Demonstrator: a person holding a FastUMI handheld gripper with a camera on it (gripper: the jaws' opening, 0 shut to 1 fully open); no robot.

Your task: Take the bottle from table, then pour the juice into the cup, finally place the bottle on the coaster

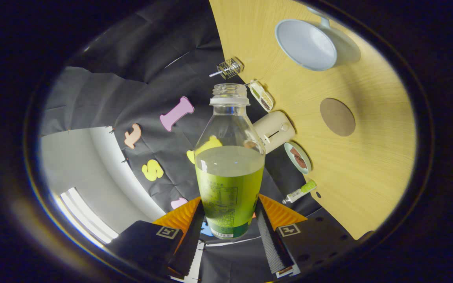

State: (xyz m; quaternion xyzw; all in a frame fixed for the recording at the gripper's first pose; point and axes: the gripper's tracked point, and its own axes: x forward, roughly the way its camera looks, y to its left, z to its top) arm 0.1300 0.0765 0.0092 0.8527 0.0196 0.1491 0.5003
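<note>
A bottle [229, 165] of green juice, cap off, is held between the two fingers of the claw [230, 220], which is closed on its lower body. The view is rolled, so the table [368, 177] appears tilted to the right. The bottle's long axis points ahead, away from the claw. Beyond and to the right, a round coaster [337, 116] is seen; farther still lies the empty cup [306, 44]. Small items line the table's edge, none in the way.
</note>
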